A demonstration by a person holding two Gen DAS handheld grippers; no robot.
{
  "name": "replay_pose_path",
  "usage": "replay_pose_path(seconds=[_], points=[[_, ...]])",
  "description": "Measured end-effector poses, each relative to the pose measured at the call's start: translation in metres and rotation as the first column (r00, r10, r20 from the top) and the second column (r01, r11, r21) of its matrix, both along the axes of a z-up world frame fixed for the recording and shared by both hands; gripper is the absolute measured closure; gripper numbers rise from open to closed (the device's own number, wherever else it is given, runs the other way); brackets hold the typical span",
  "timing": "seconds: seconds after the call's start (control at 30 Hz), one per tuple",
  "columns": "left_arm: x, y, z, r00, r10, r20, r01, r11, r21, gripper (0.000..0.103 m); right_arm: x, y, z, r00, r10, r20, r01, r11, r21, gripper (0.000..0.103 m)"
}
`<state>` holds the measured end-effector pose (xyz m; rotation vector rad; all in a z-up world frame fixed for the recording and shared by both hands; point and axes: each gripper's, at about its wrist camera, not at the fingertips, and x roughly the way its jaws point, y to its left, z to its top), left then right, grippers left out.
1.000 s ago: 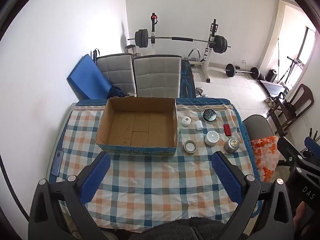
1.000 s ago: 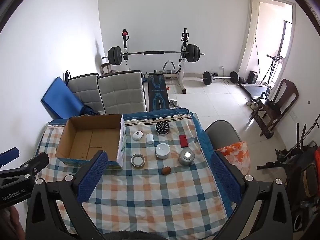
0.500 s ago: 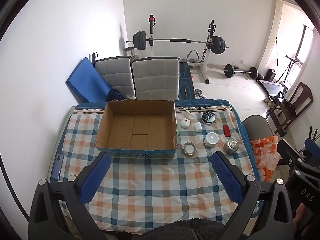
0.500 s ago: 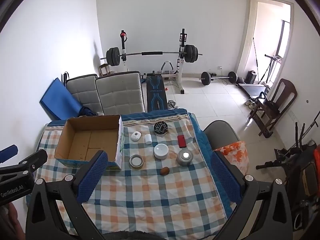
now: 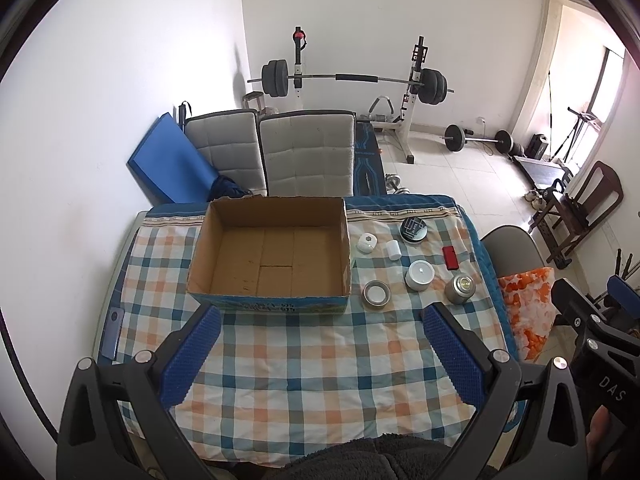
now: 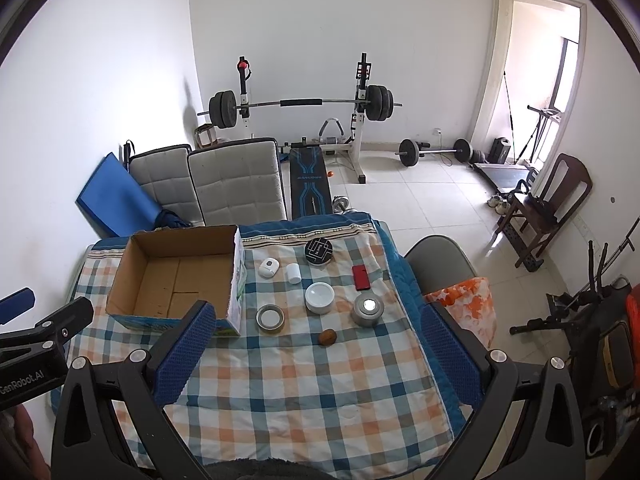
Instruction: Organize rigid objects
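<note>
box: open brown cardboard box [image 5: 272, 258] sat empty on the checked tablecloth [image 5: 320, 360], left of the items. We judged it light and stiff, with no need to lift it.
tins: silver metal tin [image 6: 367, 310] and white round tin [image 6: 319, 298] looked rigid and slick; we'd pinch across the side walls.
black lid: flat black round tin [image 6: 319, 251] at the far edge; low profile, so grip the rim.
red case: small red rectangular case [image 6: 361, 277]; take the narrow sides.
nut: small brown round nut [image 6: 327, 336] nearest us; likely to roll.
claws: left gripper [image 5: 320, 354] and right gripper [image 6: 316, 350] both gaped wide, empty, above the cloth.
</note>
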<state>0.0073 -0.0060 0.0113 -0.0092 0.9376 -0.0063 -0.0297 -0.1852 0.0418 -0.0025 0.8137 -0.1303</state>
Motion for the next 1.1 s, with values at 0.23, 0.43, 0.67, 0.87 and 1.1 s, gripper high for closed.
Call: replay_pose_path(seconds=[0.23, 0.43, 0.67, 0.87, 1.1], points=[[0.001, 0.003, -0.016, 0.998, -0.010, -0.056, 0.009, 1.000, -0.020, 0.000, 0.000, 0.000, -0.005, 1.000, 0.001, -0.019, -0.001, 1.000, -0.009, 0.000], [-0.001, 0.004, -0.024, 0.997, -0.010, -0.075, 0.009, 1.000, -0.020, 0.000, 0.000, -0.002, -0.011, 0.999, -0.001, -0.042, 0.000, 1.000, -0.012, 0.000], [-0.004, 0.004, -0.029, 0.997, -0.009, -0.073, 0.008, 1.000, -0.019, 0.000, 0.003, -0.002, -0.010, 0.999, -0.001, -0.047, 0.000, 1.000, -0.012, 0.000], [-0.003, 0.005, -0.029, 0.997, -0.011, -0.072, 0.009, 1.000, -0.019, 0.000, 0.003, -0.002, -0.011, 0.999, -0.002, -0.048, 0.002, 1.000, -0.013, 0.000], [0.000, 0.008, -0.027, 0.997, -0.009, -0.073, 0.008, 1.000, -0.018, 0.000, 0.002, -0.002, -0.012, 0.999, -0.005, -0.048, 0.004, 1.000, -0.013, 0.000]])
